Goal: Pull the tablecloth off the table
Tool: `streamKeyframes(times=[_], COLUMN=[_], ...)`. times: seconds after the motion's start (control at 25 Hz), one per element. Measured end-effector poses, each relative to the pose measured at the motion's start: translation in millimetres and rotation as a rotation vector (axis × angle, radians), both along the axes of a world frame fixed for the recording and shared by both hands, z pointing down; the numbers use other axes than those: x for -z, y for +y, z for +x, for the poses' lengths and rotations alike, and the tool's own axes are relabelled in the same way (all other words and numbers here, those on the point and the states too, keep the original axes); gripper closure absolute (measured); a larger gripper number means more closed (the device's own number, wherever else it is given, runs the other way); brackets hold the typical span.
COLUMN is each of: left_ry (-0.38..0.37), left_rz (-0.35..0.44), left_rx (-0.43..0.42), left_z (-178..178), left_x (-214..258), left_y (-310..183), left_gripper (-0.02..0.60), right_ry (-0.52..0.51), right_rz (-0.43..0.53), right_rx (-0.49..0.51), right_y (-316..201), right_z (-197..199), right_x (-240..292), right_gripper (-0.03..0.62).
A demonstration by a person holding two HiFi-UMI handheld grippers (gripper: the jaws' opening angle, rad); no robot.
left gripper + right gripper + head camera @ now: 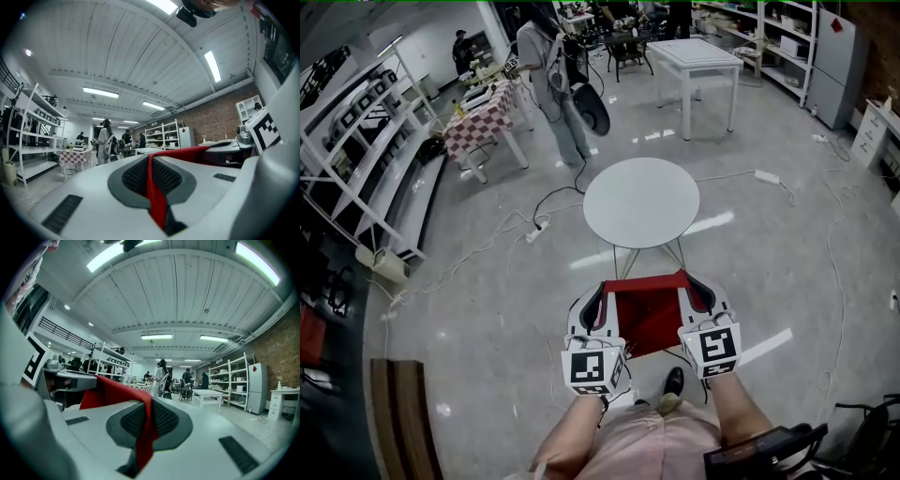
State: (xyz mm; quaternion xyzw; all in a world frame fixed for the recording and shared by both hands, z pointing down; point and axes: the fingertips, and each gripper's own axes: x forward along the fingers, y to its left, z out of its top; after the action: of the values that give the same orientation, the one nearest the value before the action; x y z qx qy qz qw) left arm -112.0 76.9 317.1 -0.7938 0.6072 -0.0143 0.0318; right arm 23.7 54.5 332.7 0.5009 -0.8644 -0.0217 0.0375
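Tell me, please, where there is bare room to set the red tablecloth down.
The round white table's top is bare. The floor between it and the rectangular white table is open too. Left of it, cables and a power strip crowd the floor; another power strip lies right. The red tablecloth is clamped in the left gripper and right gripper.

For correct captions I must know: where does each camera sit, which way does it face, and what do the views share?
Head view: on the person's head, facing steeply down at the round table and the red tablecloth held between left gripper and right gripper; forearms show.
Left gripper view: on the left gripper, facing level along shut jaws pinching the tablecloth; right gripper at right.
Right gripper view: on the right gripper, level, jaws pinching the tablecloth; left gripper at left.
Shared: all show the tablecloth and a standing bystander.
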Motion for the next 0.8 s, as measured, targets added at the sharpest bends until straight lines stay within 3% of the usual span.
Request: streamKeyframes(times=[0.16,0.8], left_ry=[0.005,0.017], left_rz=[0.006,0.034], left_rx=[0.003,0.007], left_z=[-20.9,-18.8], left_x=[2.4,2.6], left_y=[15.4,12.8], left_gripper=[0.545,0.545], right_ry=[0.005,0.028], right_rz=[0.009,0.035], right_rx=[0.005,0.014], right_y=[16.4,14.6], right_z=[-20.8,-18.4], right_x=[4.5,8.6], right_gripper=[0.571,0.571])
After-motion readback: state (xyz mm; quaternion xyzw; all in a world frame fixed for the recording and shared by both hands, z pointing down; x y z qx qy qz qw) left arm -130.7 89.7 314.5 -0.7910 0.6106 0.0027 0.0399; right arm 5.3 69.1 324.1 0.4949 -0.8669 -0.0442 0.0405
